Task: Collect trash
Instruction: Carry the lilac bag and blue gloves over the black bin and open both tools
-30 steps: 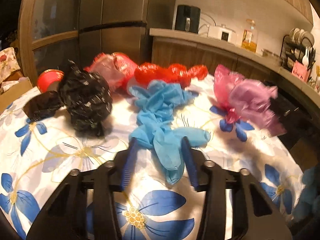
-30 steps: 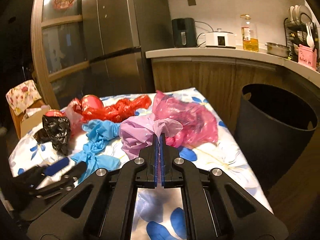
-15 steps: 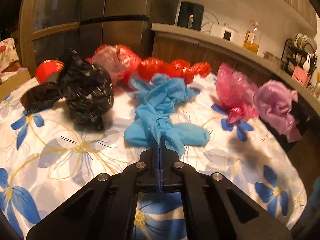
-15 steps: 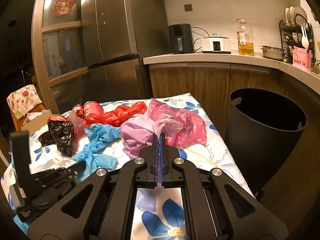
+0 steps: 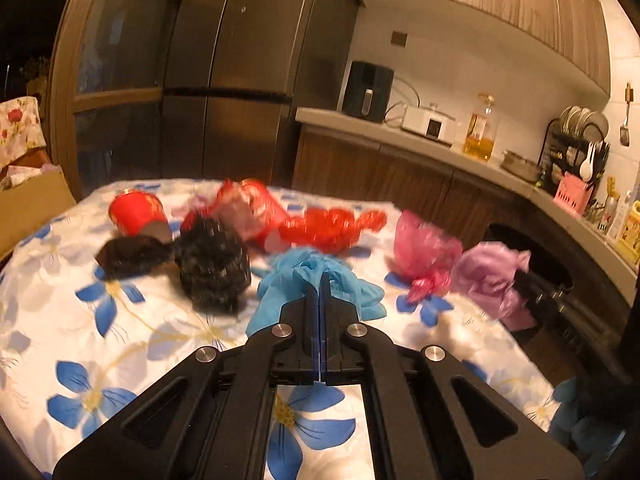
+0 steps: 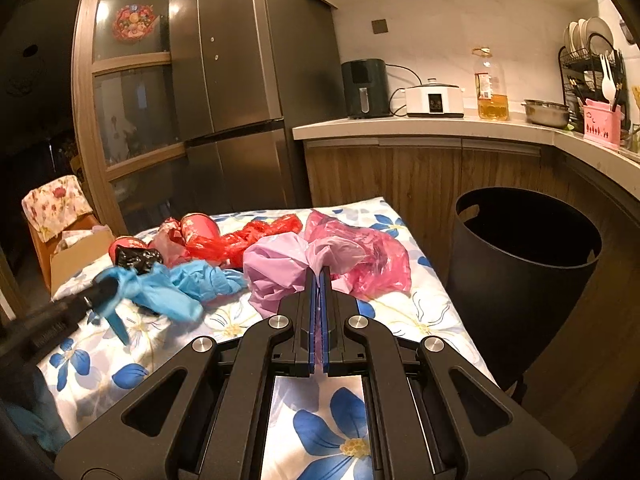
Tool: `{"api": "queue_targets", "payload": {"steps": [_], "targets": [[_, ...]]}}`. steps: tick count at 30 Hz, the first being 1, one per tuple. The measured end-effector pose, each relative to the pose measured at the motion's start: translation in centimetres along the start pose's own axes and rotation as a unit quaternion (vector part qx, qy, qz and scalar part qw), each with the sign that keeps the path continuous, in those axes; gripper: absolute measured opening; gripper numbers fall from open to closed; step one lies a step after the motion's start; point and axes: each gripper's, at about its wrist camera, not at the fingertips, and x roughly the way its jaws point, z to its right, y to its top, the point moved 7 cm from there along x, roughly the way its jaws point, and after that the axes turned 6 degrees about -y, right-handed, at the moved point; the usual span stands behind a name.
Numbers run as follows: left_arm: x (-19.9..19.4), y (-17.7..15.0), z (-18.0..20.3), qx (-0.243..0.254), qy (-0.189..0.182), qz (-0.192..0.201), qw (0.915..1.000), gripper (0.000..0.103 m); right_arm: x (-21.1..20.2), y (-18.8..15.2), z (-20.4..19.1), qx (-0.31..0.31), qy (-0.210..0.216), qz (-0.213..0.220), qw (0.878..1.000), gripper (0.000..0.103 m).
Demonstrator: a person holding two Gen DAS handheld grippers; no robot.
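The left tool (image 5: 321, 280) is pressed together on a bunch of the blue bag (image 5: 316, 280); its jaws have just closed, with the plastic caught between them. In the right wrist view the blue bag (image 6: 176, 292) hangs off that tool's tip, part of it clear of the flowered cloth and the far end trailing on the surface (image 6: 424, 320). The right tool (image 6: 319, 276) is likewise pinching, on the neck of the lilac bag (image 6: 280, 268), which bulges just ahead of its tips beside the pink bag (image 6: 372, 260).

So the step in hand looks like the carry: both pieces are gripped and neither is in the bin. The black bin (image 6: 524, 268) stands on the floor just off the right edge of the surface, mouth open and unobstructed.

The next move probably calls for swinging each load over the rim before letting go, high enough that trailing plastic clears it. A black bag (image 5: 212, 268), red bag (image 5: 332, 228) and red cup (image 5: 136, 212) still wait on the cloth.
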Motion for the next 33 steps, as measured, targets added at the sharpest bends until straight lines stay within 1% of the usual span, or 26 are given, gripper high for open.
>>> {"api": "queue_targets", "payload": {"steps": [6,9,14,19,25,29,33], "targets": [[-1.7,2.4,0.1,-0.005,0.001,0.032,0.9995,0.0,-1.0,0.3,0.3,0.003,0.0,0.009,1.0,0.002],[-2.4,3.1,0.1,-0.002,0.004,0.042,0.9991,0.0,-1.2,0.5,0.5,0.003,-0.001,0.01,1.0,0.002],[-2.2,3.4,0.9,0.002,0.002,0.042,0.9991,0.0,-1.5,0.8,0.8,0.002,-0.004,0.014,1.0,0.002],[-1.6,3.4,2.0,0.008,-0.008,0.039,0.9992,0.0,-2.0,1.6,1.7,0.0,-0.012,0.022,1.0,0.002],[-0.6,4.0,4.4,0.022,-0.031,0.039,0.9985,0.0,-2.6,2.9,3.3,0.004,-0.027,0.039,0.999,0.002],[0.7,4.6,7.1,0.038,-0.055,0.035,0.9971,0.0,-2.9,3.9,5.0,0.01,-0.044,0.05,0.998,0.002],[2.1,5.1,10.1,0.049,-0.089,0.033,0.9943,0.0,-3.2,5.0,7.4,0.018,-0.068,0.062,0.996,0.002]]}}
